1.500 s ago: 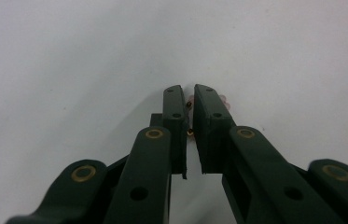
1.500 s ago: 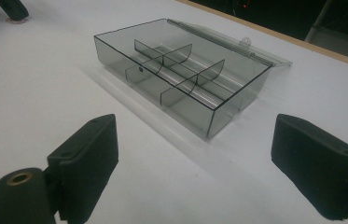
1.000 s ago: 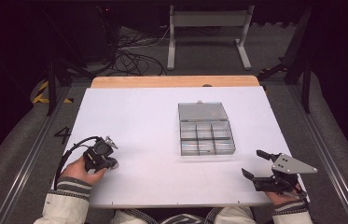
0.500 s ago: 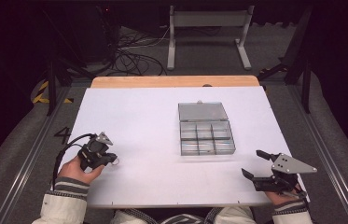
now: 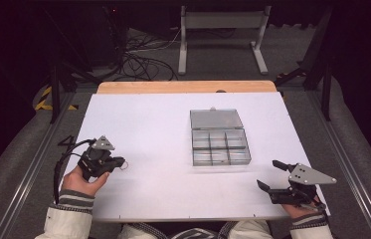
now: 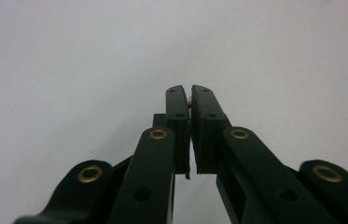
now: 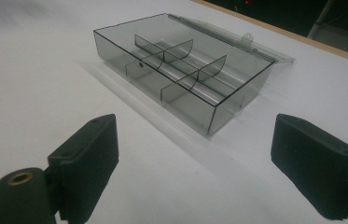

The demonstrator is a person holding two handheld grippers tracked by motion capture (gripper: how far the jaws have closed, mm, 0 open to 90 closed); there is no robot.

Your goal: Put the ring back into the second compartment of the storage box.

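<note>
Tiny coppery thing (image 6: pixel 189 100) pinched in left tool (image 6: pixel 190 93), too small to identify

Left gripper (image 5: pixel 122 164): black body, grey three-cornered plate on top, black cable looped from its rear. In the left gripper view, black jaw arms carried brass-ringed pivots and small screw holes. Right gripper (image 5: pixel 273 175): black, larger grey three-cornered plate with dark holes; ribbed black pads (image 7: pixel 93 151) and one brass-ringed pivot. Sleeves (image 5: pixel 71 214): white, with grey-and-white striped knit cuffs on both wrists.
</note>
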